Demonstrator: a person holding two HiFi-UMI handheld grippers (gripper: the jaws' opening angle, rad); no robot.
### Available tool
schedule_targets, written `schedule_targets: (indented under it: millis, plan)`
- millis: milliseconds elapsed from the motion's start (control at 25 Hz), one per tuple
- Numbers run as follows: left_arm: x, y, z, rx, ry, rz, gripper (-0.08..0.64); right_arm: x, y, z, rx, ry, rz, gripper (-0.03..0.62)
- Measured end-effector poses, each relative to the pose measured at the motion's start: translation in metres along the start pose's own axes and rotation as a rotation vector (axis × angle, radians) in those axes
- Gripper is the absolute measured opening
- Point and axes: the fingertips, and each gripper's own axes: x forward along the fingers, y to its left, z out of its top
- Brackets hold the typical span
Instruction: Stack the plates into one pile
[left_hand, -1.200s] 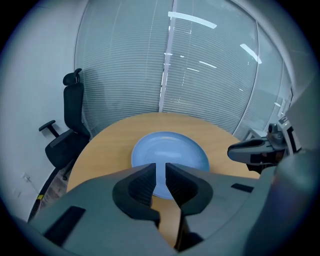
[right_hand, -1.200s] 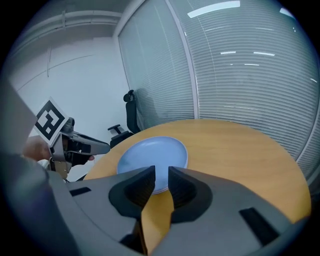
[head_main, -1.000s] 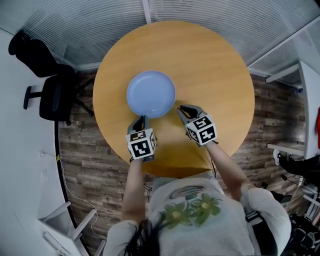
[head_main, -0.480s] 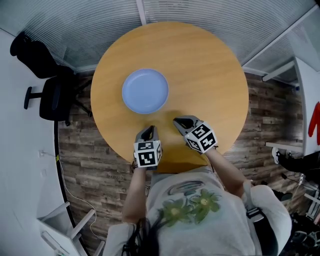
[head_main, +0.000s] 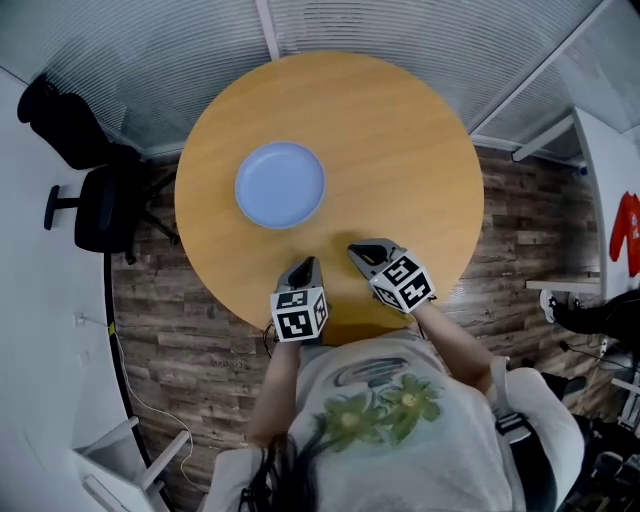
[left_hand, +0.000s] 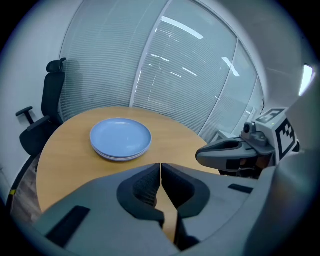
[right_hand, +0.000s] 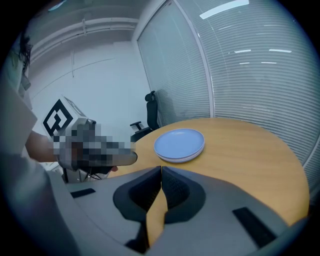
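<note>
- Wood-plank floor and a slatted glass wall ring the round table (head_main: 400, 150). At far left a black office chair (head_main: 95, 200) stands well apart from the action.
- Left of centre on the tabletop, the blue plates (head_main: 280, 184) sit in one neat pile. From the left gripper view at least two rims show, one nested on the other, with nothing loose beside them.
- Down at the person's edge of the table hangs the left gripper (head_main: 303, 270). Its jaws have just been closing and are pressed tip to tip, with nothing between them.
- Just to its right is the right gripper (head_main: 362, 252), and it's the same story. Its jaws have just been closing too, they meet now, and they're empty. Both tools are well apart from the pile.
- My read: the stacking looks finished. I can't spot another plate anywhere on the wood, and both tools sit idle at the near rim.
- What's next calls for very little, perhaps a glance to check that the pile sits square. Any further handling would mean spreading the jaws again and reaching forward across the table to a plate's rim.
</note>
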Motion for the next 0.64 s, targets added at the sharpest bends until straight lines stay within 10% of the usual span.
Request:
schedule_targets:
  millis: [640]
  plan:
    - [-0.039,-0.015,-0.02,0.108,0.001,-0.11,0.025,-0.023,0.055,-0.022,0.043,-0.031,-0.06,0.041]
